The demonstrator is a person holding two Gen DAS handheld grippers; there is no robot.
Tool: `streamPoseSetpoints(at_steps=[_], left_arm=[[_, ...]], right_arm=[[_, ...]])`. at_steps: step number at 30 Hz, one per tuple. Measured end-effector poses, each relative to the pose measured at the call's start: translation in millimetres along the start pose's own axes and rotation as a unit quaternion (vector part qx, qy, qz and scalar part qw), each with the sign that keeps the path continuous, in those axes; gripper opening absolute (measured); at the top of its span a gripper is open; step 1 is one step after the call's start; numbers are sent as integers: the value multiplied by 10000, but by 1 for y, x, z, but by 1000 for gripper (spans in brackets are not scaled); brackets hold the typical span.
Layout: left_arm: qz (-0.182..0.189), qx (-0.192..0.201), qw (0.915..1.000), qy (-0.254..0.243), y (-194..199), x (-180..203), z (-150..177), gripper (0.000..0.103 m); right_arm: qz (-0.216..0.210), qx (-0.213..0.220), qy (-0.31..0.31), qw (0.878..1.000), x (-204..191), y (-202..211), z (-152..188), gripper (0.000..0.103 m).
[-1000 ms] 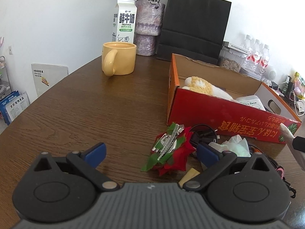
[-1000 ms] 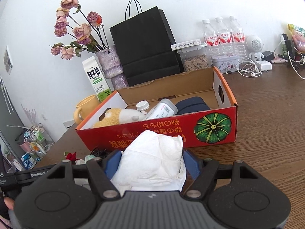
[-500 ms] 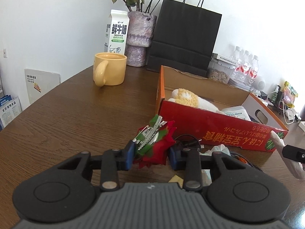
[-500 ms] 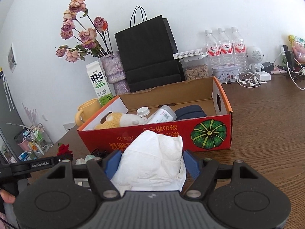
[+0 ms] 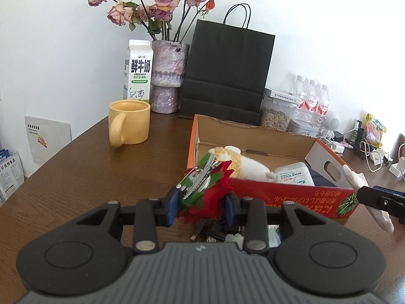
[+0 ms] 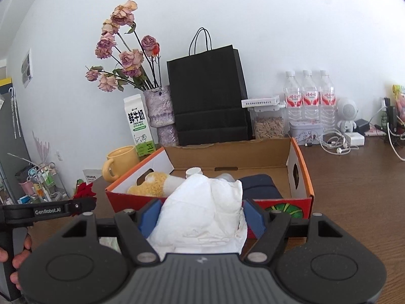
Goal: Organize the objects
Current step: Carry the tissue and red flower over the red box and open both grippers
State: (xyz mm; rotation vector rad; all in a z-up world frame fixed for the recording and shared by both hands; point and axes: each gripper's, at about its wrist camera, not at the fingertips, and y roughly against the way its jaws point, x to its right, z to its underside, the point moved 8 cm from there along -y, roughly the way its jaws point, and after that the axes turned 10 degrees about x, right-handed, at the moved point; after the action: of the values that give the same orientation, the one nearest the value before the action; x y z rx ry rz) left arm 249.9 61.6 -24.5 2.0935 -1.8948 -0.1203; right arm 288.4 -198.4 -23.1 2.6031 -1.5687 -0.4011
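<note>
My left gripper is shut on a red fabric flower with green leaves and a metal hair clip, held above the table just in front of the red cardboard box. My right gripper is shut on a crumpled white tissue wad, raised near the box's front wall. The box holds a yellow-and-white plush toy, a white bottle and a dark blue item. The left gripper with the flower also shows in the right wrist view.
Black cables and small items lie on the table under the left gripper. A yellow mug, milk carton, vase of dried roses, black paper bag, seed jar and water bottles stand behind the box.
My left gripper closed on the red flower with the clip and lifted it off the table toward the box. My right gripper rose with the tissue, closer to the box.
</note>
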Motion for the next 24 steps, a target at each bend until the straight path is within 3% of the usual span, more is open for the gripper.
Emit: streamPoseSetpoints(at_steps=[9,24], left_arm=[[151,139,9996,-170,-25,29,-22,37],[172,231,9984,-477,-90,70,-41,37]], right_arm=[[101,173,305,9993,4,-31,-27,71],[281,220,301,9989,35,-105,-39,71]])
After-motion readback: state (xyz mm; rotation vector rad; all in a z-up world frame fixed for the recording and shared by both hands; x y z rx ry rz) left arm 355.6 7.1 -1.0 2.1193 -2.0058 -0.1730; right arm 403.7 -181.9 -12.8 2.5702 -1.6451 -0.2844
